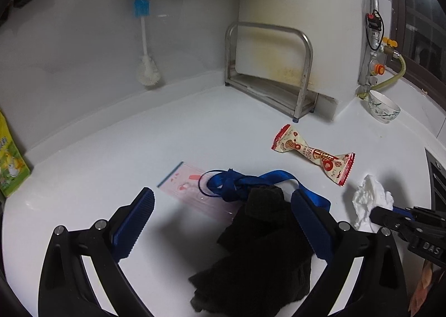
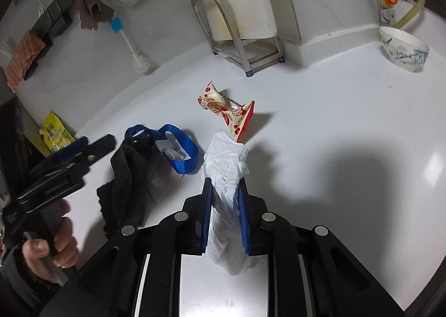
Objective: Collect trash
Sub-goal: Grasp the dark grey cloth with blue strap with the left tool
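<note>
Pinching one crumpled white tissue [image 2: 227, 166] between its blue fingers [image 2: 243, 211], the right gripper [image 2: 224, 186] is holding it just above the white surface [image 2: 334, 121]. The left gripper [image 1: 223, 205] is hovering with fingers [image 1: 133, 222] spread wide over one black cloth [image 1: 259, 247] and one blue lanyard [image 1: 239, 181]. One red-and-cream snack wrapper [image 1: 315, 154] is lying beside the tissue. One patterned bowl [image 2: 404, 50] is standing well apart near the wall; its contents cannot be seen.
</note>
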Tool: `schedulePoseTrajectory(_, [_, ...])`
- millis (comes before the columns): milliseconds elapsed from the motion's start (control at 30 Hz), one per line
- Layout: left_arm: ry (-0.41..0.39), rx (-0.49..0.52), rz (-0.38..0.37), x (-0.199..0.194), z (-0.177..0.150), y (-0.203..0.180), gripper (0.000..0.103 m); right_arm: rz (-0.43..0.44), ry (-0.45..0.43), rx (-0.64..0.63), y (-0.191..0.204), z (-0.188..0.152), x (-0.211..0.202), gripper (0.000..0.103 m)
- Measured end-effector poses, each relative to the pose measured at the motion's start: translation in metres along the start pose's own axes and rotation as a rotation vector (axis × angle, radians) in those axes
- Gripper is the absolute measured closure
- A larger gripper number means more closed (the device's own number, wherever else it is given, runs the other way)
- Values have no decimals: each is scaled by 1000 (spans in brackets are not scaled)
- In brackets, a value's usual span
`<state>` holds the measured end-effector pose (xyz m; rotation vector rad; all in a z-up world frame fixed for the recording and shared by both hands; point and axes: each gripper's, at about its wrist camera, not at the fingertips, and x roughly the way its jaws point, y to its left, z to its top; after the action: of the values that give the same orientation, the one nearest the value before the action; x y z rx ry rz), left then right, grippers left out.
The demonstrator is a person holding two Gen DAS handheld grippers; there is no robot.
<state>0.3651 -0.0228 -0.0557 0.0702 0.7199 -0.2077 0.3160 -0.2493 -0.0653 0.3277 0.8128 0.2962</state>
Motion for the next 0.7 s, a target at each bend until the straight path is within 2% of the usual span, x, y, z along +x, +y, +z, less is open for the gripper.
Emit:
schedulePoseTrajectory(100, [19,-5,1,13,1,-1,6,35,-10,16,-1,1,-4,85])
schedulePoseTrajectory(333, [33,23,44,25,2,-7,6,54,-6,14,0,1,-5,85])
schedulePoseTrajectory(700, [0,63,83,21,0,-10,6,80,3,31,-3,0,-3,85])
